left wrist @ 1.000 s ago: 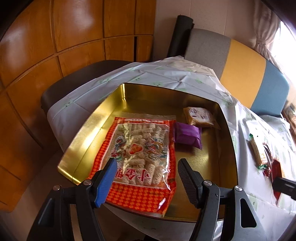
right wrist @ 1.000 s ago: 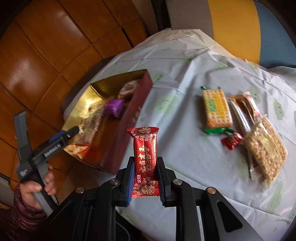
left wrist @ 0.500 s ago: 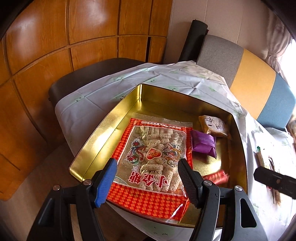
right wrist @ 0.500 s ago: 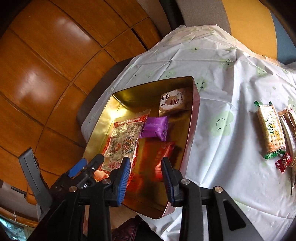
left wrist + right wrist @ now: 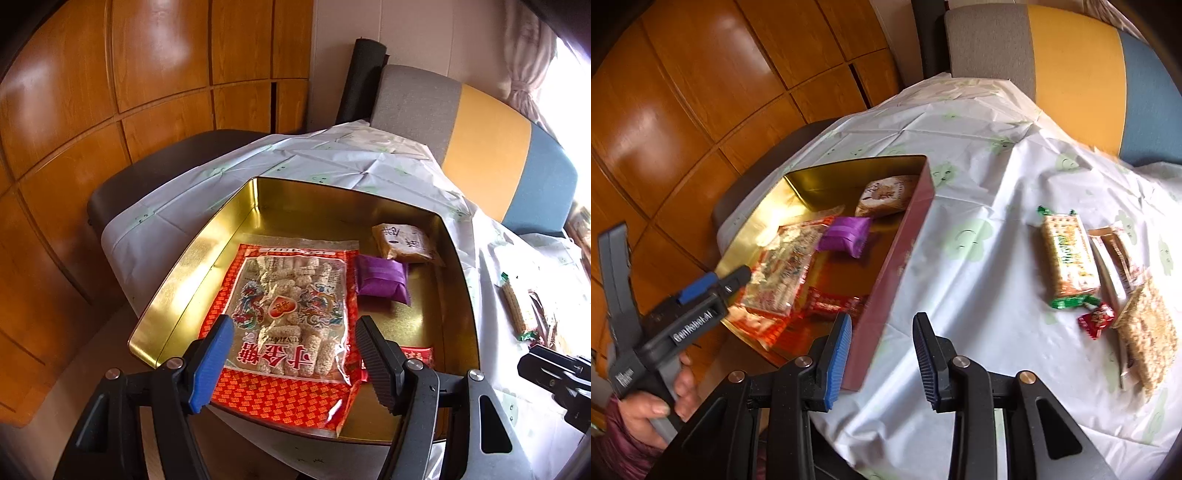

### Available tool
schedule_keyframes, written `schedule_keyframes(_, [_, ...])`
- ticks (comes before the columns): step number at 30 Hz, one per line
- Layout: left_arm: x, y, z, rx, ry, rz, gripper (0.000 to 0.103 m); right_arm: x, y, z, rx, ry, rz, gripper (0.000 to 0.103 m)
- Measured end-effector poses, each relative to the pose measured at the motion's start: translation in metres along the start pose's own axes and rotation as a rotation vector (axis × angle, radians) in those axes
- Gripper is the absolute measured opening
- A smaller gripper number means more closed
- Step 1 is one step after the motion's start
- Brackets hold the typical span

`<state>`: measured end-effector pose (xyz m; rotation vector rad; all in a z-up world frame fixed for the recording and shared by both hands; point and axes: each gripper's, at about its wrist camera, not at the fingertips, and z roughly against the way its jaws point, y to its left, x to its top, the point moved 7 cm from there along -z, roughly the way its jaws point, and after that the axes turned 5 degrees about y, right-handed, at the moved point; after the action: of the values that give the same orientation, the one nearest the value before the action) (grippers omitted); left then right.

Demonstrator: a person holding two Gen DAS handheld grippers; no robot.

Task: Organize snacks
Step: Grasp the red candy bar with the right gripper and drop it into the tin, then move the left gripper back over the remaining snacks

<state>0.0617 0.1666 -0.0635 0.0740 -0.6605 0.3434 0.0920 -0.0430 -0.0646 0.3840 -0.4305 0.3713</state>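
A gold tin point(image 5: 199, 266) holds a large red bag of puffed sticks point(image 5: 291, 314), a purple packet point(image 5: 382, 280), a tan packet point(image 5: 406, 242) and a red bar point(image 5: 417, 355) at its near right corner. My left gripper point(image 5: 293, 363) hovers open over the near end of the big bag, gripping nothing. In the right wrist view the red bar point(image 5: 831, 304) lies inside the tin point(image 5: 905, 258). My right gripper point(image 5: 881, 360) is open and empty above the tin's near right wall. A hand holds the left gripper point(image 5: 701, 291) at the left.
On the white tablecloth point(image 5: 979, 314) right of the tin lie a green-ended cracker pack point(image 5: 1067, 258), a small red candy point(image 5: 1097, 319), a grain bar point(image 5: 1148, 336) and brown packets point(image 5: 1115, 251). A grey, yellow and blue chair back point(image 5: 480, 147) stands behind the table; wood panels are at the left.
The right gripper carried the red bar over the tin, opened and let it go; the bar now lies in the tin. The gripper has since drifted right. The left gripper stayed open.
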Motion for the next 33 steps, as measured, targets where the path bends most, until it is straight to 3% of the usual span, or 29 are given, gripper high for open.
schedule_keyframes(13, [-0.003,-0.028,0.01,-0.008,-0.009,-0.087,0.069,-0.013,-0.077,0.034,-0.157,-0.031,-0.014,0.035])
schedule_keyframes(25, [-0.001,-0.069,0.017,-0.034,-0.021,-0.186,0.069,-0.015,-0.186,0.085,-0.365,-0.062,-0.068,0.04])
schedule_keyframes(30, [0.0,-0.1,0.022,-0.065,-0.023,-0.257,0.069,-0.023,-0.243,0.1,-0.431,-0.096,-0.162,0.04])
schedule_keyframes(33, [-0.001,-0.125,0.023,-0.096,-0.019,-0.307,0.069,-0.035,-0.272,0.104,-0.405,-0.125,-0.29,0.04])
